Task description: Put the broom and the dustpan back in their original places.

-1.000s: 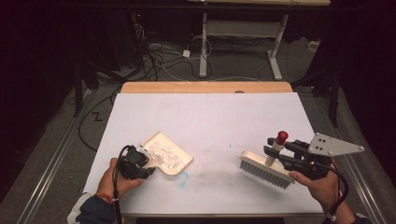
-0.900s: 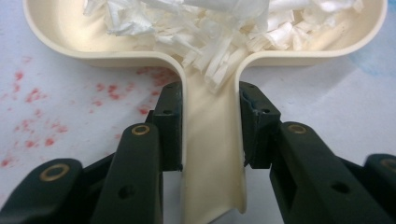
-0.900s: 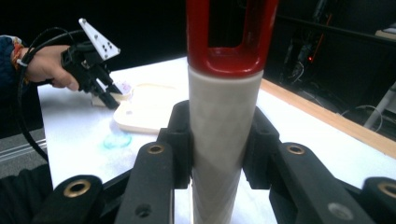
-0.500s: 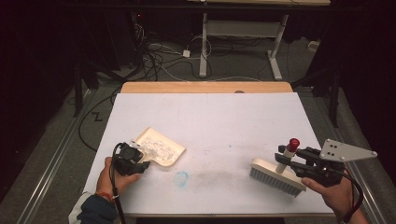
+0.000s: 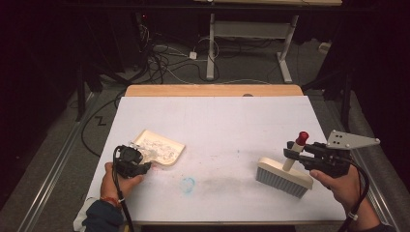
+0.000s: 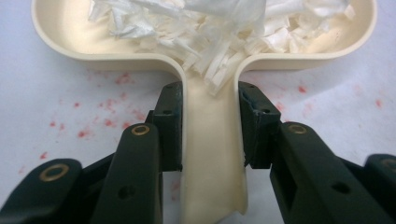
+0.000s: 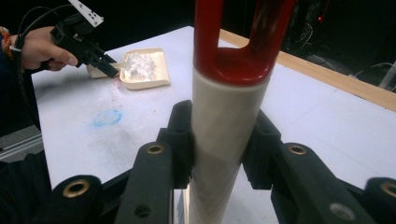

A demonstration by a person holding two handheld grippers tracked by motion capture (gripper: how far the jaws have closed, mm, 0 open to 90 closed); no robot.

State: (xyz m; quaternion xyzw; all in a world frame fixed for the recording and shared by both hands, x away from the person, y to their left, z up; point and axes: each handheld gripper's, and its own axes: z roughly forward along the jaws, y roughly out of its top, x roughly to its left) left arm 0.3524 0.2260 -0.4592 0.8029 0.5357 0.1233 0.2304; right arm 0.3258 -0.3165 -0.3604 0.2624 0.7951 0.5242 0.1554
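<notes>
Left gripper is clenching the dustpan by its handle, lower left of the high view; in the left gripper view the pads are pressing both sides of the handle, and white paper shreds are sitting heaped in the pan. Right gripper is grasping the brush by its cream handle just under the red loop end, lower right of the high view, bristles resting on or just above the desk, cannot tell which.

Risks: shreds are piling toward the pan's neck, so tilting the dustpan could be spilling them back out. The brush is being held high on its handle, so pressing down could be twisting it in the jaws. A blue ring mark and a grey smudge are sitting between pan and brush; dragging bristles through could be smearing them further.

White desk surface is showing red specks near the pan, with a wooden edge at the far side. The room is dark, with cables lying on the floor and a white metal stand at upper centre.
</notes>
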